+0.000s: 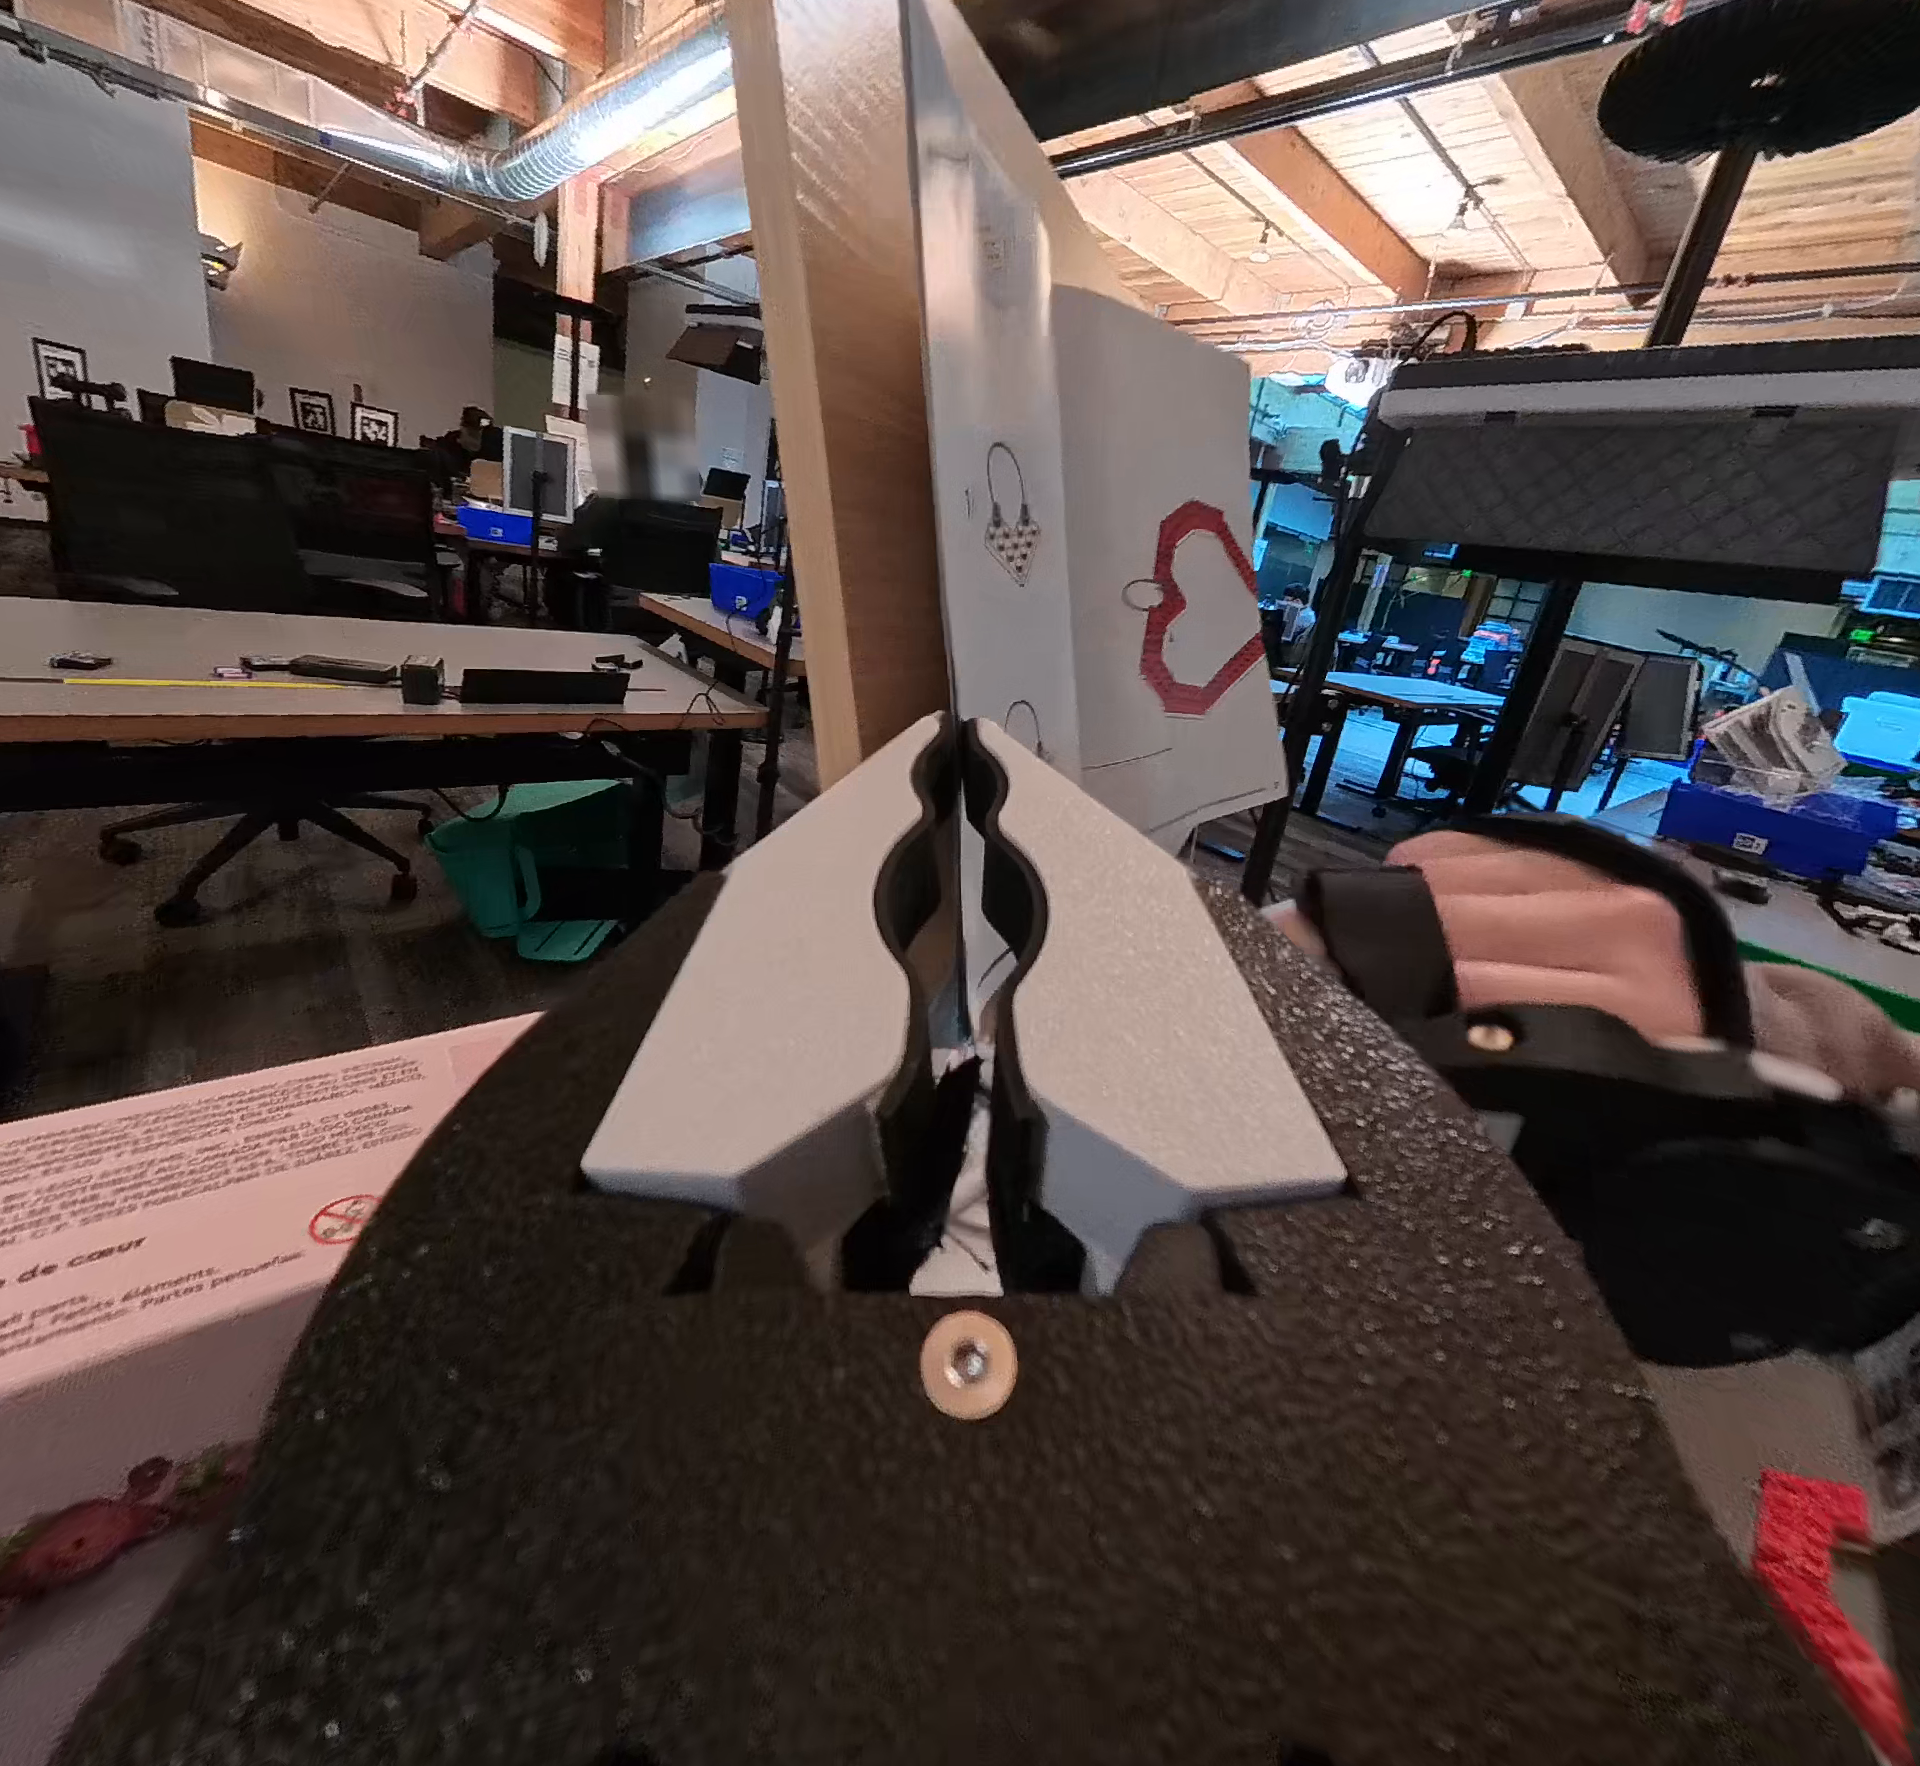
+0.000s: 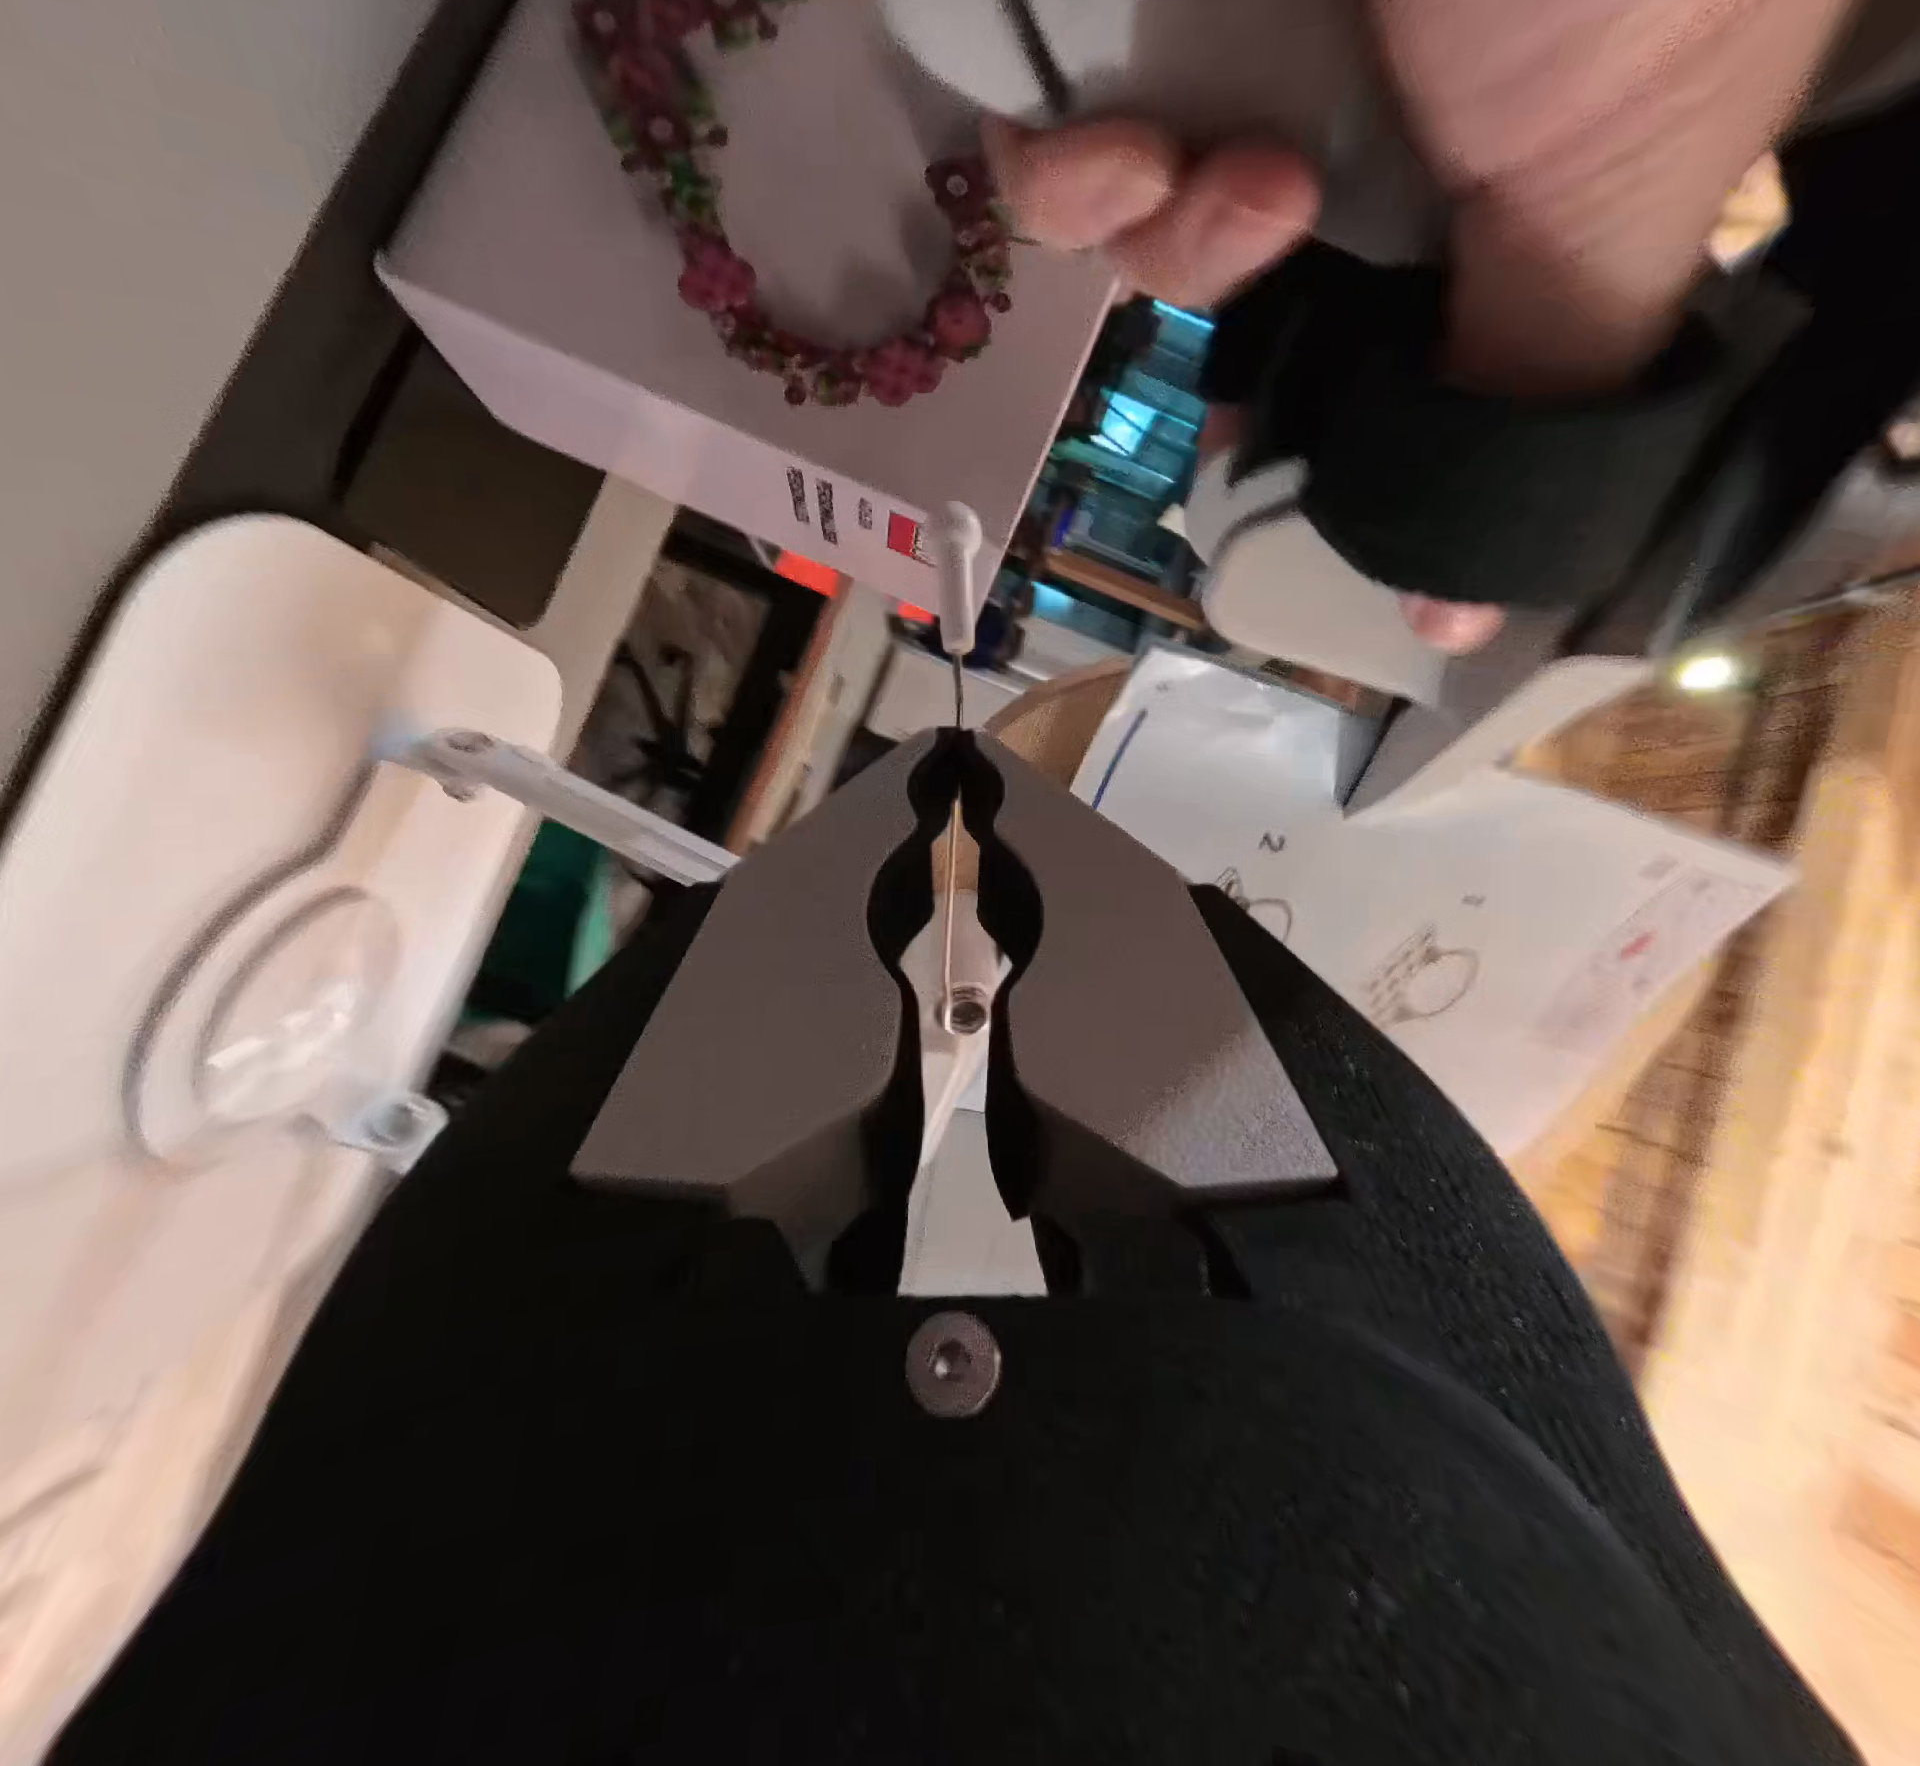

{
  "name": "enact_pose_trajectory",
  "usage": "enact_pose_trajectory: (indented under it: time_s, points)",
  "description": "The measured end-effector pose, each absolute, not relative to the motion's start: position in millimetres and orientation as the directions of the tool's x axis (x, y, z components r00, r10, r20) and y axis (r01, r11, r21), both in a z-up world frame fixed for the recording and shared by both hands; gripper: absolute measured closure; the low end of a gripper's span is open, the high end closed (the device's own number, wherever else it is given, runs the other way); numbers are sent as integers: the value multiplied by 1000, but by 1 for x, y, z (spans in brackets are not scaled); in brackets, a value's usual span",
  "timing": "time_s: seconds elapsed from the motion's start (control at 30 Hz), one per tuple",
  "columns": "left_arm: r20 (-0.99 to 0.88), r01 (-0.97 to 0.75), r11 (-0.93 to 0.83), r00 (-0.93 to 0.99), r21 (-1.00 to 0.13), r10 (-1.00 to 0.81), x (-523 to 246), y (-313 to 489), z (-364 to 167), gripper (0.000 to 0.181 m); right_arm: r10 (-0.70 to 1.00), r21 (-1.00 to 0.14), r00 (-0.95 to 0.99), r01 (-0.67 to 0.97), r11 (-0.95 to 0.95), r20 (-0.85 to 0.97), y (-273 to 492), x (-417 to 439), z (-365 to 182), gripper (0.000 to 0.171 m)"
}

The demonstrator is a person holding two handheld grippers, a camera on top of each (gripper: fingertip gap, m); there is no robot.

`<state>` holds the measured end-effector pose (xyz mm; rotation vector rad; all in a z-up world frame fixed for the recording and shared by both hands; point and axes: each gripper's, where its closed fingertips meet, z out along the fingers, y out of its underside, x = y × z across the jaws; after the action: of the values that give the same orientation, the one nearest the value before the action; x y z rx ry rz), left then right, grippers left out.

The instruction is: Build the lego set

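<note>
Instruction sheet [image 1: 997, 428] clamped upright in left hand-held gripper [image 1: 958, 729]; right hand-held gripper [image 2: 956, 740] pinched onto thin wire [image 2: 957, 677] near white box [image 2: 727, 262].

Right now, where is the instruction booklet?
In the left wrist view, the instruction booklet stands upright at centre, pinched in the left gripper, beside a wooden board.

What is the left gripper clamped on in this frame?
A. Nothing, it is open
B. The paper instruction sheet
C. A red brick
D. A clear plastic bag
B: the left gripper is shut on the instruction sheet, whose printed page rises upright from between its fingertips.
</note>
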<state>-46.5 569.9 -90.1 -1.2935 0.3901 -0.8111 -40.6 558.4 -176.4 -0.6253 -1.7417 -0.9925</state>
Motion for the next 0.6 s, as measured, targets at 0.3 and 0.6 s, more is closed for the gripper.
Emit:
enact_pose_trajectory:
  time_s: [0.3, 0.6]
  points:
    - [127, 272, 89, 683, -958, -719, -45, 567, -86, 181, 336, -280, 50, 676, 681, 940, 542, -41, -154, 171]
    - [121, 274, 103, 692, -956, -712, -43, 565, -83, 181, 527, -679, 427, 449, 581, 734, 553, -30, -119, 171]
